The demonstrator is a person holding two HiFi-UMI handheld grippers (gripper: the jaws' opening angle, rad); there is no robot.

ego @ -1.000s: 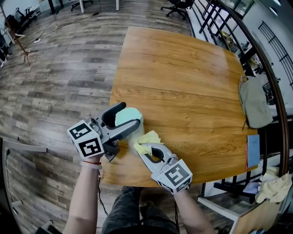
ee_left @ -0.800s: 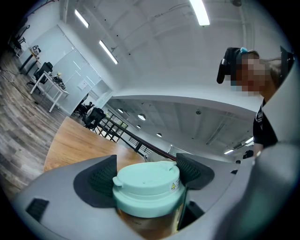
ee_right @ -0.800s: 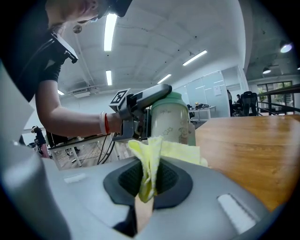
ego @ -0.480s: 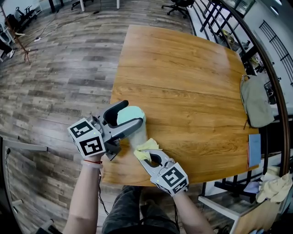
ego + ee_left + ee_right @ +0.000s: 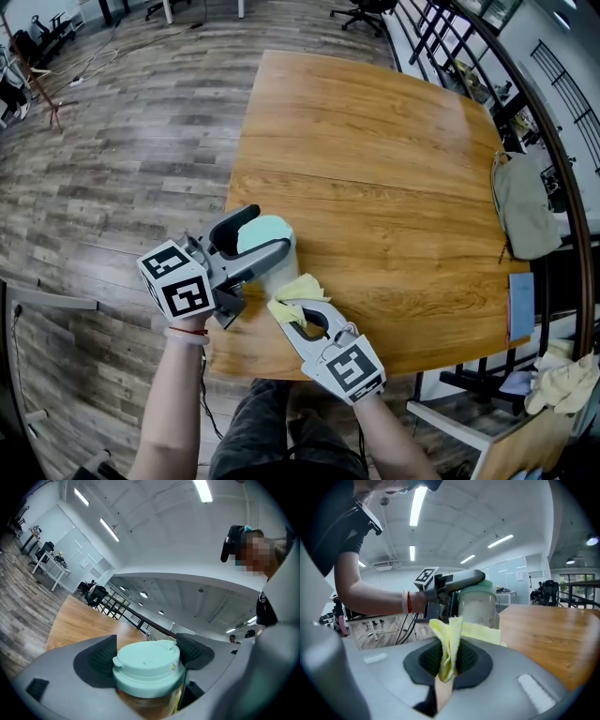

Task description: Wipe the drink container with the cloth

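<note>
clear, mint-lidded drink container point(image 5: 284, 270) clamped in the left gripper's point(image 5: 263, 234) wide fingers at the desk's point(image 5: 375, 169) near left edge, right gripper's point(image 5: 447, 658) fingers pinched on yellow cloth point(image 5: 450, 637) beside it, bare desk beyond.

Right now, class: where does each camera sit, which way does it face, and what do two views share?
Head view: on the person's head, looking steeply down at the table; left tongs, right tongs and forearms show.
Left gripper view: rides the left tongs, looking along them at the gripped drink container; its jaws show.
Right gripper view: rides the right tongs, facing the container past the pinched cloth; left forearm shows.
Shared: all see the container.
</note>
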